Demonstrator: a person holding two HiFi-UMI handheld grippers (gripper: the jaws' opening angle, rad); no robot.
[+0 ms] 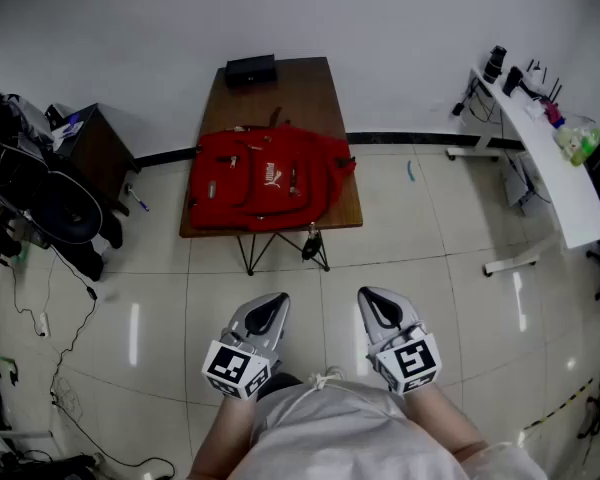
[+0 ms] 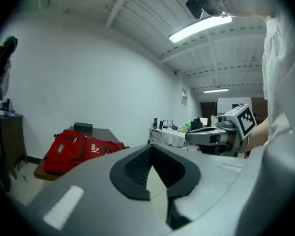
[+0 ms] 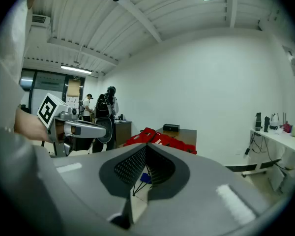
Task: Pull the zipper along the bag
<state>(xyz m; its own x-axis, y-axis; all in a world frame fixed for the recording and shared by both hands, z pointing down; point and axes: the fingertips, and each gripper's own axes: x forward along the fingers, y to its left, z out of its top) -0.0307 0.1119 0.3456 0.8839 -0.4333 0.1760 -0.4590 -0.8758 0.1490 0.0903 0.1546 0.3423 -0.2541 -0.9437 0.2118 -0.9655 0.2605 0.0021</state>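
Observation:
A red backpack (image 1: 265, 180) lies flat on a small brown table (image 1: 290, 93) some way ahead of me; its zippers are too small to make out. Both grippers are held low, close to my body and far from the bag. My left gripper (image 1: 272, 304) is shut with nothing in it, and my right gripper (image 1: 372, 298) is also shut and empty. In the left gripper view the bag (image 2: 78, 149) shows at the left beyond the closed tips (image 2: 150, 146). The right gripper view has the bag (image 3: 160, 139) just over its closed tips (image 3: 146, 146).
A black box (image 1: 251, 69) sits at the table's far end. A white desk (image 1: 555, 163) with bottles stands at the right, a dark cabinet (image 1: 95, 148) and black gear at the left. Cables trail on the tiled floor (image 1: 75, 338). People (image 3: 105, 107) stand far off.

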